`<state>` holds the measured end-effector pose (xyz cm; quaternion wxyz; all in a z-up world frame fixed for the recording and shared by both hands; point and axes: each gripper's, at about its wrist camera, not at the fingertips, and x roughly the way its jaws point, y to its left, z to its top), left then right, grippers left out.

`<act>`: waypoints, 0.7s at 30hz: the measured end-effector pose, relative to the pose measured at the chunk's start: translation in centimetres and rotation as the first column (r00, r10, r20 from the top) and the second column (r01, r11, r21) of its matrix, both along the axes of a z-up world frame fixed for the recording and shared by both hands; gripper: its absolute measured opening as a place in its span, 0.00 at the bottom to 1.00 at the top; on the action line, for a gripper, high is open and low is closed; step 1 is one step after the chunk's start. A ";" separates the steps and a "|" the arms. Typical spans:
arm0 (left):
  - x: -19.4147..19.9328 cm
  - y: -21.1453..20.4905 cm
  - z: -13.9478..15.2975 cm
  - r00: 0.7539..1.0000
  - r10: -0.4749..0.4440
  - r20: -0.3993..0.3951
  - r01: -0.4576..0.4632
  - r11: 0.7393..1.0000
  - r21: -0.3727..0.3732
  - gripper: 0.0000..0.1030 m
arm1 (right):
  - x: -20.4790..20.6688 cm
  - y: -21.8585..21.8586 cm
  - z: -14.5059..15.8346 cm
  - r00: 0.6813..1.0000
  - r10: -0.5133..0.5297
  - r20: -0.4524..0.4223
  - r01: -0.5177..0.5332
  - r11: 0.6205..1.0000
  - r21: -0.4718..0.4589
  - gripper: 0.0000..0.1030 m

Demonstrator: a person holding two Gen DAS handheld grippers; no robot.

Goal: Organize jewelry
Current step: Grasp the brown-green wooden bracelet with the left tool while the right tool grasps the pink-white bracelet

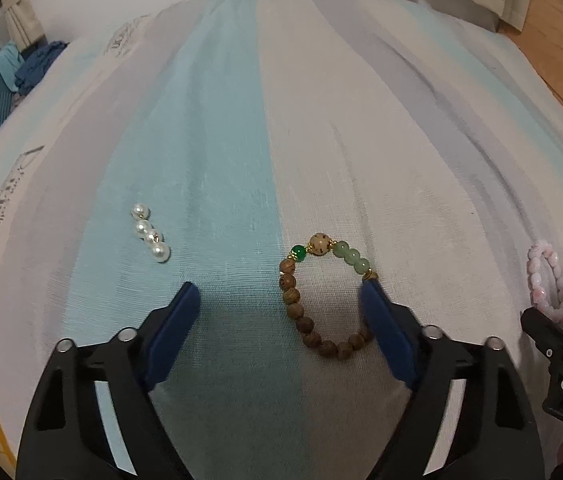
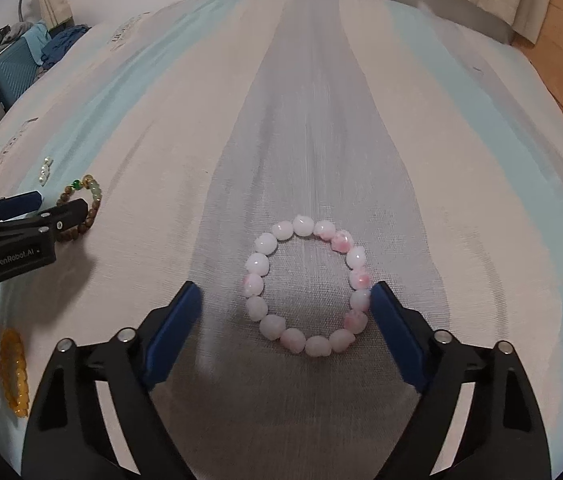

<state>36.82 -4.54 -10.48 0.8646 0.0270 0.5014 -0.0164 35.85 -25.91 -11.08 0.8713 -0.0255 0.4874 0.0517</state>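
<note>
Striped teal, cream and grey bedsheet (image 2: 185, 92) meets wooden floor (image 2: 561, 40) far right.

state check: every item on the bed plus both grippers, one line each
left gripper: open, over the wooden bracelet, not gripping it
right gripper: open, around the pink bracelet, not gripping it
wooden bracelet: flat on the bedspread, closed loop
pink bracelet: flat, closed loop, one blue finger at its edge
pearl beads: short row, lying loose, untouched
amber bracelet: lying flat, untouched
bedspread: spread smooth
</note>
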 end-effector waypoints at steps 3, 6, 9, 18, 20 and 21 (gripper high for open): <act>-0.1 -0.1 -0.3 1.000 -0.015 -0.002 0.015 1.000 0.012 0.68 | 0.2 -0.3 -0.2 1.000 -0.007 -0.006 0.007 1.000 0.015 0.69; -0.3 -0.4 -0.3 0.999 -0.032 0.000 0.032 0.999 0.014 0.61 | 0.1 -0.4 -0.4 1.000 -0.020 -0.010 0.020 0.999 0.030 0.56; -0.3 -0.6 -0.2 0.999 -0.034 -0.004 0.034 0.999 0.010 0.51 | 0.0 -0.5 -0.4 1.000 -0.028 -0.012 0.029 0.999 0.046 0.46; -0.3 -0.9 0.3 0.998 -0.053 -0.019 0.053 0.999 -0.001 0.08 | -0.1 -1.3 -0.1 0.998 -0.056 -0.016 0.057 0.994 0.095 0.19; -0.3 -1.0 0.6 0.998 -0.059 -0.011 0.059 0.998 0.001 0.07 | -0.2 -1.4 0.3 0.998 -0.061 -0.005 0.062 0.992 0.108 0.19; -0.4 -0.9 0.8 0.998 -0.060 -0.008 0.060 0.998 0.002 0.07 | -0.3 -1.4 0.6 0.998 -0.064 0.002 0.063 0.992 0.113 0.19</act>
